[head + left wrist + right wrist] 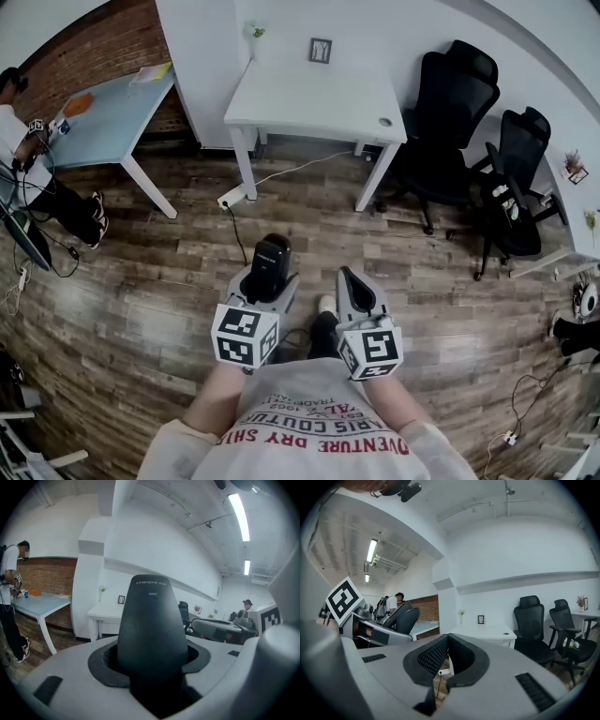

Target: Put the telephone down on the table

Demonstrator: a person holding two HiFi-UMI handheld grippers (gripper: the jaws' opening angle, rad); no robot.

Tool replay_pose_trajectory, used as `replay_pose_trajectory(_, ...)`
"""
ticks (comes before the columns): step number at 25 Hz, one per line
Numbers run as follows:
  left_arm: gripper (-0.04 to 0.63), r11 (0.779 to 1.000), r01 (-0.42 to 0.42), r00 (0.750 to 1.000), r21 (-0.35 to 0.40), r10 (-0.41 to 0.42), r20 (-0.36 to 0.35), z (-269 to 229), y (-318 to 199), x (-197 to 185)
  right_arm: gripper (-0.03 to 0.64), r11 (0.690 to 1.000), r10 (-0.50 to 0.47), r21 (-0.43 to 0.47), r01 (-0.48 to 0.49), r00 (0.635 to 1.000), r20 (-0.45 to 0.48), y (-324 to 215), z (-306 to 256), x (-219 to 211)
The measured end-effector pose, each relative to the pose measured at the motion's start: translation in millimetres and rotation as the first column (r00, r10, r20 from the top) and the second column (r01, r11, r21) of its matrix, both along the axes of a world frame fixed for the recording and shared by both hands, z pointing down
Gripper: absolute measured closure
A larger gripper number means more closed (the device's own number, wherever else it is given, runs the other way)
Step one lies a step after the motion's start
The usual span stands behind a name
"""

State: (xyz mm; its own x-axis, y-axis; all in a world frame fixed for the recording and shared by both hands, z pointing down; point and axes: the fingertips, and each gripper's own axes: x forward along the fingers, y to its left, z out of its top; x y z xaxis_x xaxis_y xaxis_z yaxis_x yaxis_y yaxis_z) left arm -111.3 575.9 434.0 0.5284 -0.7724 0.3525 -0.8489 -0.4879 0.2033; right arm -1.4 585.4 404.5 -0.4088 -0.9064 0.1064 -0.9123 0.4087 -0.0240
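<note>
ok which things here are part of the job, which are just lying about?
Job: telephone, left tongs gripping it, white table (likely target).
Lying about: office chairs, blue table, picture frame, power strip, empty right tongs.

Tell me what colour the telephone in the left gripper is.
Black; the telephone shows best in the left gripper view.

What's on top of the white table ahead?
A picture frame and a small plant at the back of the white table, a small round thing near its right front corner. Nothing hides the top.
</note>
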Motion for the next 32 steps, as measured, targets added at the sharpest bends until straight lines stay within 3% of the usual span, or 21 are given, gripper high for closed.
replay_pose_trajectory(9,0.311,0.998,0.062,0.998,-0.02,-0.062,0.002,-3.0,-98.0,22.7,0.592,0.998,-0.055,-0.004,0.055,0.998,0.001,-112.8,-5.5,25.0)
replay_pose_trajectory(20,0.311,0.993,0.119,0.993,0.02,-0.119,0.019,-21.6,-237.0,75.5,0.592,0.989,-0.149,-0.007,0.149,0.989,0.01,-264.4,-14.5,74.9)
replay_pose_trajectory(32,0.311,0.995,0.103,0.995,0.004,-0.103,0.014,-17.5,-314.5,98.5,0.592,0.986,-0.163,-0.031,0.163,0.987,0.013,-341.6,-2.6,93.8)
